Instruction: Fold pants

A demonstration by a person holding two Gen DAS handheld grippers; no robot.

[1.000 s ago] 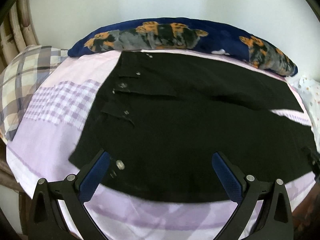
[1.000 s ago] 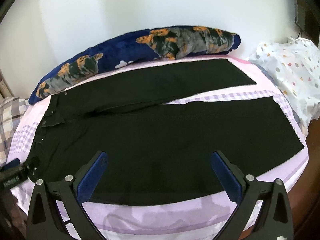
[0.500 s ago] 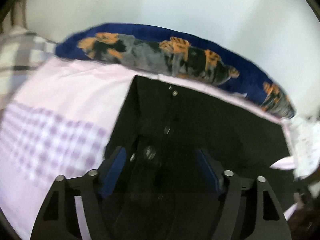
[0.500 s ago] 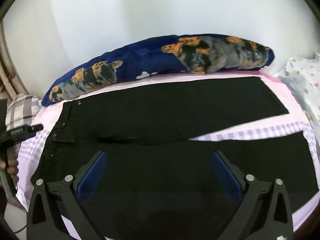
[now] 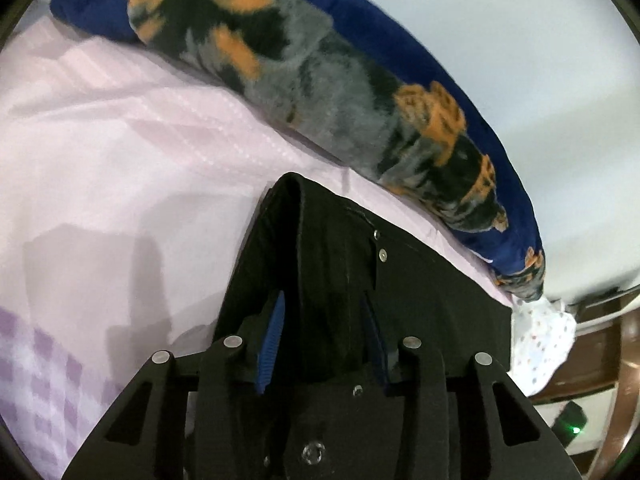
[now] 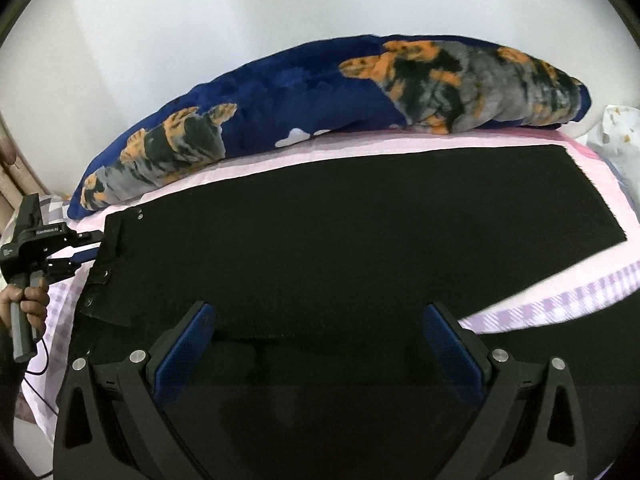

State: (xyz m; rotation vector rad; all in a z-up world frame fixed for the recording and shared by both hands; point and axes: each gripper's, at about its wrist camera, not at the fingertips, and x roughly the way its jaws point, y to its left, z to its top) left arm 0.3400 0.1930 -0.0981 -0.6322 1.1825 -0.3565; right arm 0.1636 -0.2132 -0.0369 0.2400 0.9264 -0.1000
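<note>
**Black pants on the bed, waistband pinched by left gripper**

Black pants spread flat over pink bedsheet, waist toward the left side, legs running to the right. One leg lying along the far side, just beside the long blue pillow with orange and grey print; its hem ending near the right edge of the sheet. A strip of purple checked sheet visible between the two legs on the right. Small metal rivets showing on the waistband area.

Left gripper closed narrow around a raised fold of the waistband; blue pads standing close on both sides of the black cloth, the fold lifted from the sheet into a peak. In the right wrist view, the same gripper seen at the waist corner, held by a hand on its handle.

Right gripper spread wide, blue pads far apart, nothing between them. Positioned over the near leg of the pants; touching the cloth or hovering, not possible to tell.

A white cloth with small coloured dots lying at the right end of the bed, beyond the pillow. Plain white wall behind everything.
</note>
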